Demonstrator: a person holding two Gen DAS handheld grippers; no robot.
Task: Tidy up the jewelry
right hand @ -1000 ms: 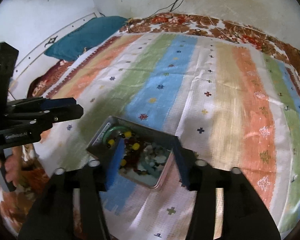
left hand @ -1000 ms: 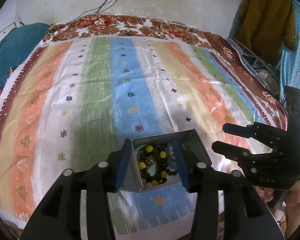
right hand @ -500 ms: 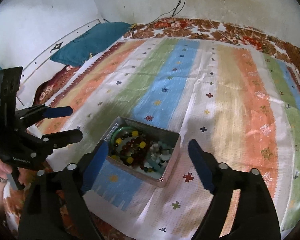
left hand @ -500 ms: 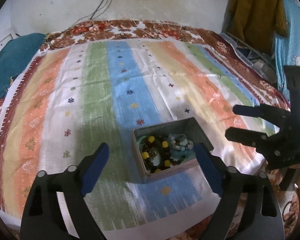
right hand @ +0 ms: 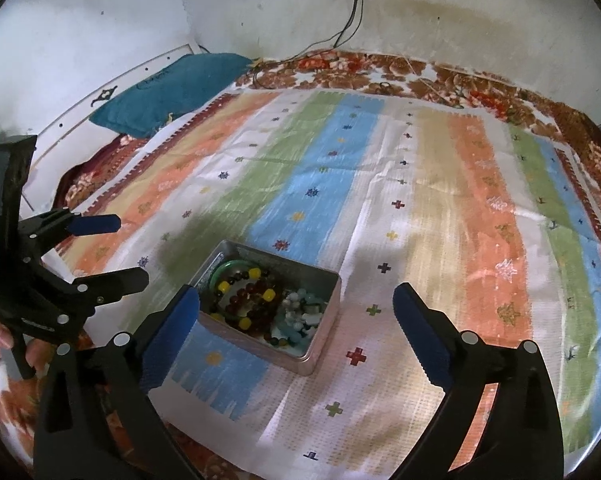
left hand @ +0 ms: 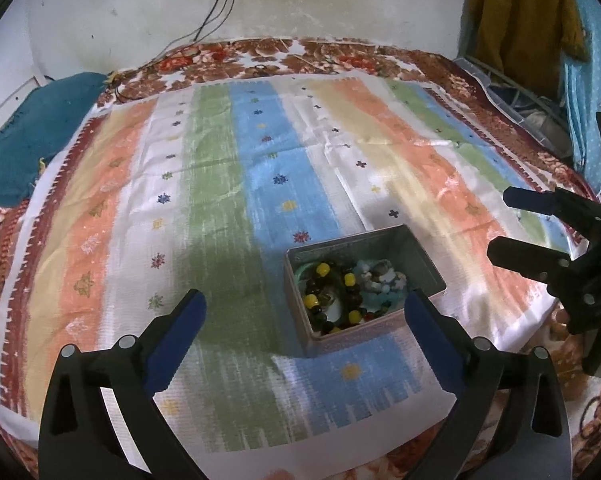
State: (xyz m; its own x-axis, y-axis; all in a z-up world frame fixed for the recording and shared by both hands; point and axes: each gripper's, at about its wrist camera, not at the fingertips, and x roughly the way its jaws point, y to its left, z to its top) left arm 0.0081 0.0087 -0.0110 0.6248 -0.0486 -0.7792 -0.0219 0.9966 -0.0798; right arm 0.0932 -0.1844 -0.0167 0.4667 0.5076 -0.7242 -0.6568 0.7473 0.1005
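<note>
I am working over a bed (left hand: pixel 80 216) against a stained white wall, covered with a striped cloth (left hand: pixel 228 208) in green, blue, orange and white; a teal pillow (left hand: pixel 24 152) is lying at its far left. The jewelry is sitting in an open metal tin (left hand: pixel 416 252) near the cloth's near edge: a bracelet of dark and yellow beads (left hand: pixel 332 300) on the left, pale blue-grey beads (left hand: pixel 380 280) on the right, a green bangle (right hand: pixel 236 266) underneath.

My left gripper (left hand: pixel 302 312) and right gripper (right hand: pixel 296 312) are both opening their jaws wide, with nothing gripped; the tin is lying ahead of each, untouched by the pads.

To do this well, I am judging that one gripper should steady the tin's wall while the other comes down narrow onto a single strand, since the tangled beads could drag together.
</note>
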